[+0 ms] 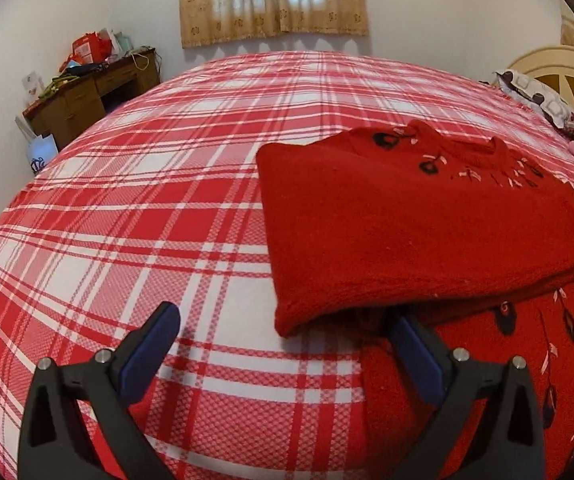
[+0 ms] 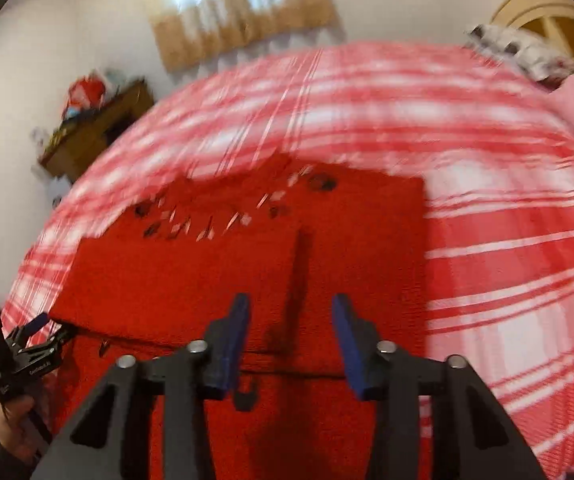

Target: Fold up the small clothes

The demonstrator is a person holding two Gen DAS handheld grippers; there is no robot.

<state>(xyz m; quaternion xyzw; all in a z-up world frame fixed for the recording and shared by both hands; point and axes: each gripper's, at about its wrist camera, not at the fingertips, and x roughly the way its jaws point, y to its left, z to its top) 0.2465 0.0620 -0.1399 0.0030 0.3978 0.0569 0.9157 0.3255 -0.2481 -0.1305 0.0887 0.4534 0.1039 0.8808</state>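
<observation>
Red sweater (image 1: 407, 236) lies folded on plaid bed (image 1: 147, 208), seemingly unheld.

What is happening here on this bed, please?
A person is folding a red sweater on a bed with a red plaid sheet, using two grippers. Both sides are already folded in. The left hand-held gripper stands wide open at the near corner of the fold. The right hand-held gripper hangs above it, holding nothing.
</observation>
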